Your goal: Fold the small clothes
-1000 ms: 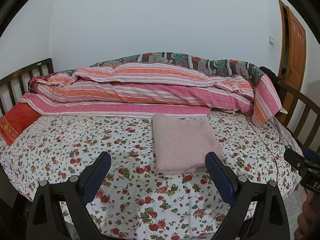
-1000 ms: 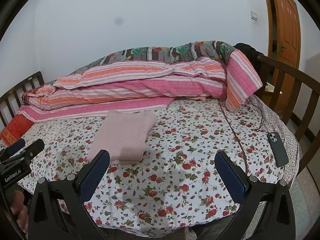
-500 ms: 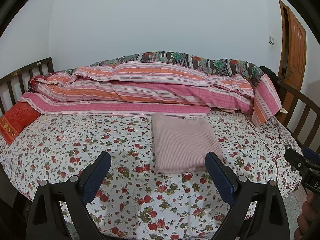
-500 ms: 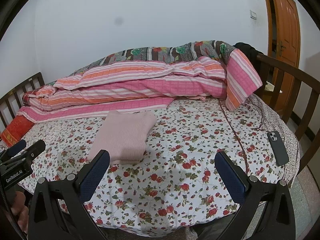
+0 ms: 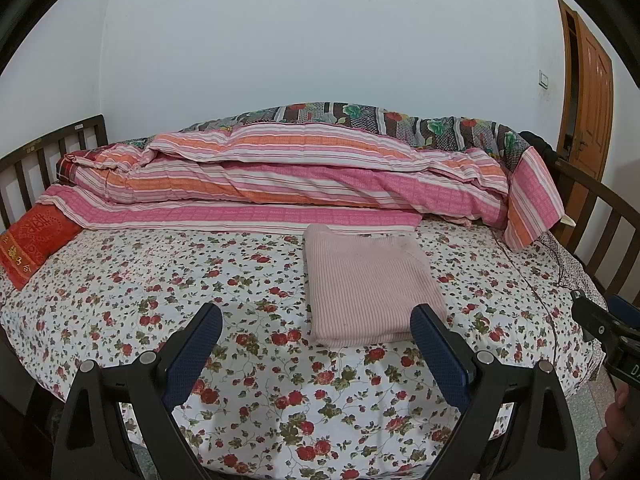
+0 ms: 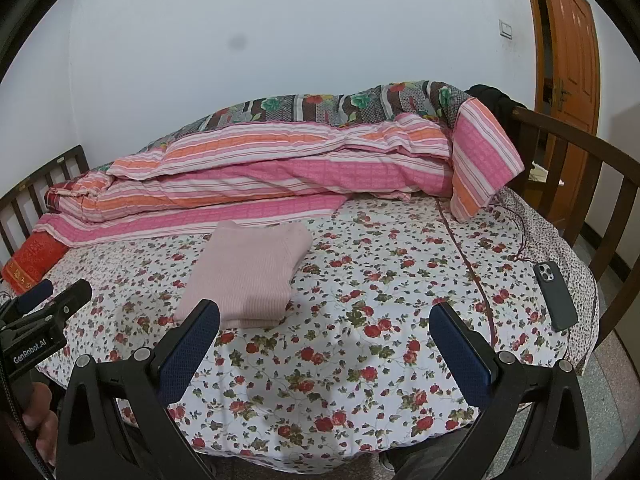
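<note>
A pink ribbed knit garment (image 5: 368, 284) lies folded in a neat rectangle on the floral bedsheet (image 5: 160, 280), in front of the rolled quilts. It also shows in the right wrist view (image 6: 248, 276). My left gripper (image 5: 316, 320) is open and empty, held above the near edge of the bed, its right finger just in front of the garment's near corner. My right gripper (image 6: 326, 320) is open and empty, to the right of the garment, its left finger near the garment's near edge.
Striped pink and orange quilts (image 5: 300, 176) lie rolled along the back of the bed. A red cushion (image 5: 32, 240) sits at the far left. A dark phone (image 6: 556, 294) lies near the bed's right edge. Wooden rails (image 6: 600, 184) flank both sides. An orange door (image 6: 568, 48) stands at right.
Both grippers have drifted back very slightly; the garment and the bed are unchanged and both grippers stay open.
</note>
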Demonstrator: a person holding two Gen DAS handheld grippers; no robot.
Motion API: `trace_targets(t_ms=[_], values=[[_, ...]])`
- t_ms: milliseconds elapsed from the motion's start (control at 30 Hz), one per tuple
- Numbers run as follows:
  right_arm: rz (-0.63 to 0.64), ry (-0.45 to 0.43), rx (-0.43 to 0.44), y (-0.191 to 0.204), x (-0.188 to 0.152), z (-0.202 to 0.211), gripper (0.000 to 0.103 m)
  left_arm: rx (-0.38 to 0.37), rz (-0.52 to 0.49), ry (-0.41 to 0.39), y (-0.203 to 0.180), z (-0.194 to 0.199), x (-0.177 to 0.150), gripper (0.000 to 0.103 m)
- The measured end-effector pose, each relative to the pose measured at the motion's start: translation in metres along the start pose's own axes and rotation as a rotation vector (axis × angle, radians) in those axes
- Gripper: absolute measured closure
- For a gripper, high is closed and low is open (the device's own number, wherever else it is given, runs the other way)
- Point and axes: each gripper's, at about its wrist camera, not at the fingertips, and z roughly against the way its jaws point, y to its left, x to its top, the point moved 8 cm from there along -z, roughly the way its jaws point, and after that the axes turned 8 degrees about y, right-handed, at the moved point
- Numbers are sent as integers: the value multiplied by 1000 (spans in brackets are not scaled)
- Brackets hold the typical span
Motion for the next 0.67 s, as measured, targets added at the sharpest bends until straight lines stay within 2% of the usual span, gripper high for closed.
trace_targets(t_ms=[667], values=[[3, 7, 0, 3, -7, -4, 1, -2, -4, -6, -1, 0, 0, 8]])
